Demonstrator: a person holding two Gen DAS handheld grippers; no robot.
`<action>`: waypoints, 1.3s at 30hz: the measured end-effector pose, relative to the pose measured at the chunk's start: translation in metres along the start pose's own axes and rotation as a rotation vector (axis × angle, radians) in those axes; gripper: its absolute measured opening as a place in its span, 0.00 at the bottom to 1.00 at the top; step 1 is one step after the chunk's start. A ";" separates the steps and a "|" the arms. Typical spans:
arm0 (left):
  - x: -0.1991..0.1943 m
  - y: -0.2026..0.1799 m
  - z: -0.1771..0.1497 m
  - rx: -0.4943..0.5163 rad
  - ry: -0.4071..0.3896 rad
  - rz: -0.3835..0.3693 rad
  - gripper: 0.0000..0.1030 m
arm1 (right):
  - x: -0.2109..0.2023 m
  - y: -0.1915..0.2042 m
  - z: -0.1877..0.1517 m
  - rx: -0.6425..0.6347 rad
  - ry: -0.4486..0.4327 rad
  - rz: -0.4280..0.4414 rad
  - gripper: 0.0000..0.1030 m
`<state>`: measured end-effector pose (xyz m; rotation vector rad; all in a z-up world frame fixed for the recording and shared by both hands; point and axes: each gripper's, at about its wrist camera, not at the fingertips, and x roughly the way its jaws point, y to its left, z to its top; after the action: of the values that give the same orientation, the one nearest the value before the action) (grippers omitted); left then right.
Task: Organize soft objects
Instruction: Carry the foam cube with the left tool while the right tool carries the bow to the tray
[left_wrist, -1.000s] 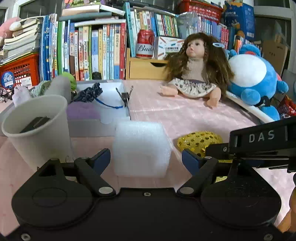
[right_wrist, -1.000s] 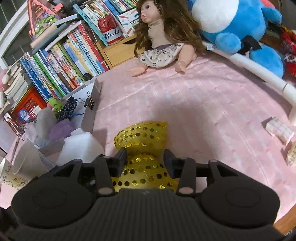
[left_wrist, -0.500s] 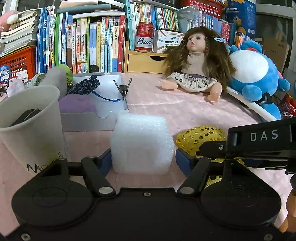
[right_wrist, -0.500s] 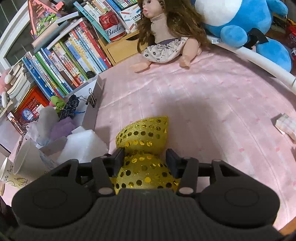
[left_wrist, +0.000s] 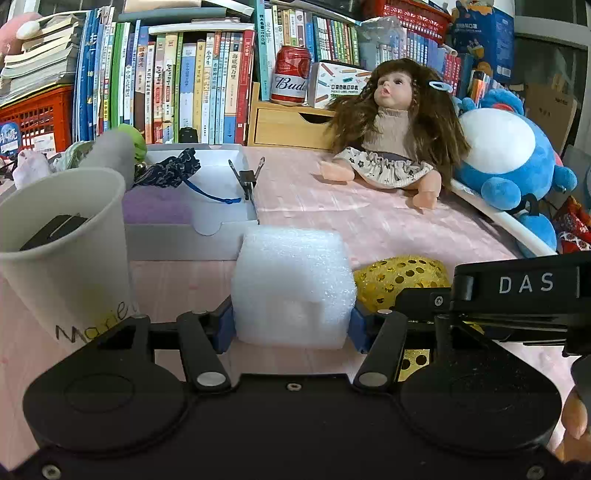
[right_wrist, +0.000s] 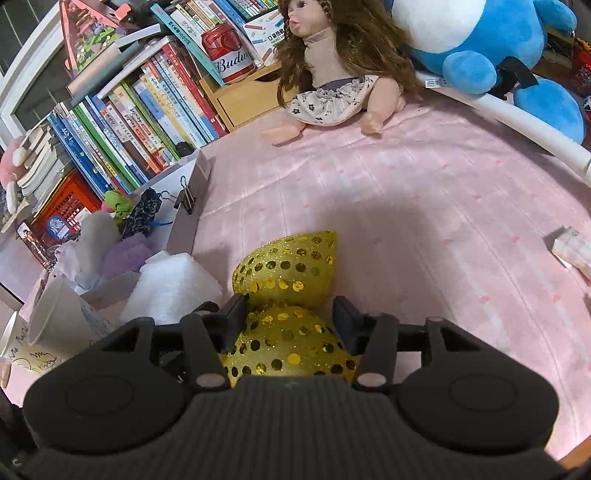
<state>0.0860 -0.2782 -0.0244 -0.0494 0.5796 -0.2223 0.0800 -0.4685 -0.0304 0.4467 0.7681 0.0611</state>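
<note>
White foam block (left_wrist: 293, 286) (gold-sequined bow (right_wrist: 286, 280))

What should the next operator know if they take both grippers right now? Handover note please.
Left gripper: closed on the white foam cube, which sits on the pink tablecloth.
Right gripper: closed on the gold sequinned fabric bow, also on the cloth.
Grey open box: already holds a purple cloth and a dark patterned fabric piece.
Done: both grasps.
Left: probably lift both and drop them in the box.
</note>
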 end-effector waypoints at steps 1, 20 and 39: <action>-0.002 0.001 0.000 -0.003 -0.001 -0.003 0.54 | 0.000 0.000 0.000 -0.001 -0.001 0.002 0.64; -0.042 0.009 -0.020 0.060 -0.022 -0.057 0.54 | 0.001 0.028 -0.016 -0.241 -0.005 -0.019 0.83; -0.058 0.019 -0.039 0.139 -0.033 -0.062 0.54 | -0.007 0.049 -0.046 -0.293 -0.116 -0.160 0.70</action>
<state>0.0208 -0.2465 -0.0280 0.0638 0.5289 -0.3213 0.0484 -0.4088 -0.0351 0.1085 0.6660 -0.0020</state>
